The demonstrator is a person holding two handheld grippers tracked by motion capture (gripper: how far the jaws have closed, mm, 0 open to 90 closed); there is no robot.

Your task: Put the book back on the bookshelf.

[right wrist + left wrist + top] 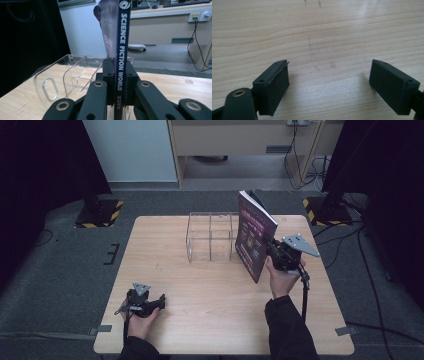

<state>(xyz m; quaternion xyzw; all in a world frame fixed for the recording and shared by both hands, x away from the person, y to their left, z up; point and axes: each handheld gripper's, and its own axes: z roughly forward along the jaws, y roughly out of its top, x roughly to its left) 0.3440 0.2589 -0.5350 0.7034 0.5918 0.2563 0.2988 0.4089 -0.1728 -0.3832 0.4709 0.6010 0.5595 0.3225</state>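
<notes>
Clear plastic rack (pixel 211 236) has no book in it yet; the right gripper (pixel 272 251) is clamped on the magazine (pixel 254 236), lifted beside it, and the left gripper (pixel 159 302) rests wide open, holding nothing.

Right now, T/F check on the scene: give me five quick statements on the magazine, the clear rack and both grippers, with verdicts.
1. The right gripper is clamped on the spine of the magazine. True.
2. The magazine lies flat on the table. False: it is held upright, lifted off the tabletop.
3. The left gripper holds a pen. False: its jaws stand open with only bare wood between them.
4. The clear rack already has the magazine in a slot. False: the magazine is beside the rack's right end, in the gripper.
5. The left gripper sits at the table's near left part, away from the rack. True.
</notes>
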